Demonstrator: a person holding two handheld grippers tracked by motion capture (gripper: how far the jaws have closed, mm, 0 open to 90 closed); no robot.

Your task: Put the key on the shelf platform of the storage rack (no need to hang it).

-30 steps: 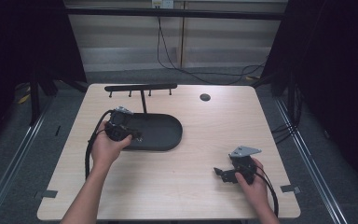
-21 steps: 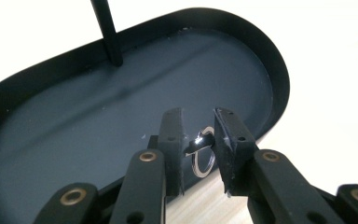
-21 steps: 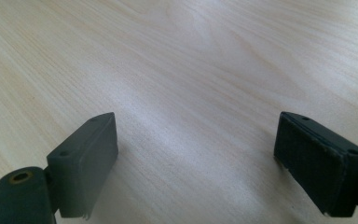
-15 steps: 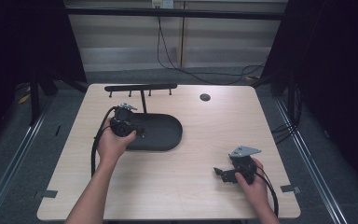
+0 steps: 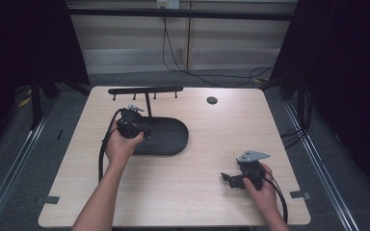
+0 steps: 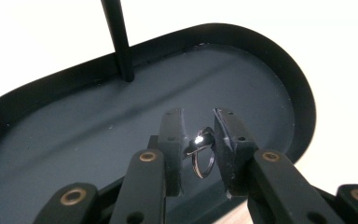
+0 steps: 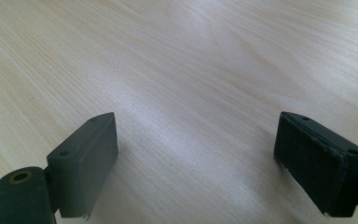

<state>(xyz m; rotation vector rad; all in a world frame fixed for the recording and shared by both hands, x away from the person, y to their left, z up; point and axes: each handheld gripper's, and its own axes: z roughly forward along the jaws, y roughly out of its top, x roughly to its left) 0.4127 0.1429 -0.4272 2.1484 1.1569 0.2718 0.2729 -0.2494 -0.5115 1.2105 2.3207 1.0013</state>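
While over tray, clamped ring

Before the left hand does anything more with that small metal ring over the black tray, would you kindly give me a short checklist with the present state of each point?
1. Ring sits between the pads of the left tool: ok, gripped near its top.
2. Ring is over the tray, inside its rim: ok.
3. Upright post of the stand is clear of the left tool: ok, it stands farther back.
4. Ring is clear of the tray floor: cannot tell.
5. Right tool is open with nothing between its pads, low over the bare table: ok.
6. Right tool is well away from the tray in the high view: ok.
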